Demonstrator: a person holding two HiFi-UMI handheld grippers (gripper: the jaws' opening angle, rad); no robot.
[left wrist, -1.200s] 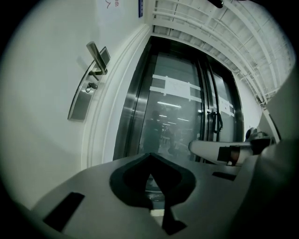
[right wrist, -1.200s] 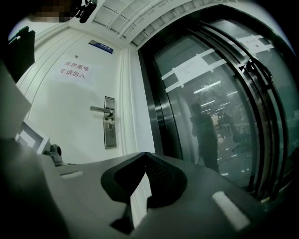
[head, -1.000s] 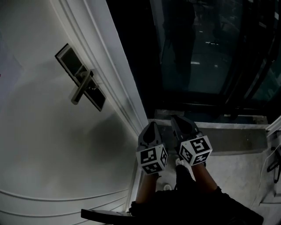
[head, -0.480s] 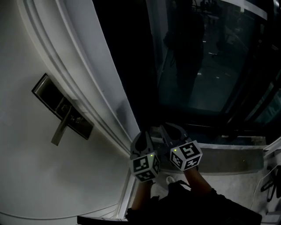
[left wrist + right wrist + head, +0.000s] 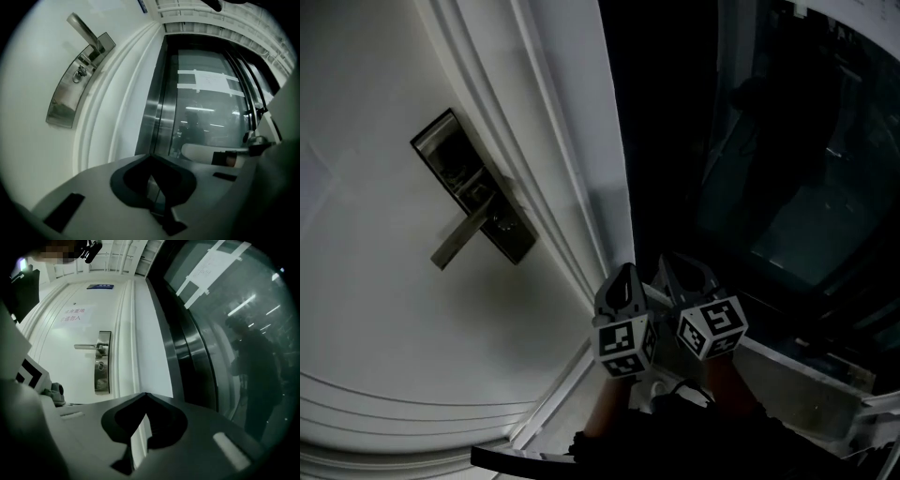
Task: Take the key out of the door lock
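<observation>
Metal lock plate with small key, on white door, well apart, up-left of both tools. Left hand-held gripper and right hand-held gripper: jaws closed, empty, beside the door's moulded edge, open air ahead.

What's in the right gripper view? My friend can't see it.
A white door with a silver lock plate and lever handle stands ahead; a small round bit under the handle may be the key. At the bottom, the right gripper has its jaws together, holding nothing. Dark glass fills the right side.
</observation>
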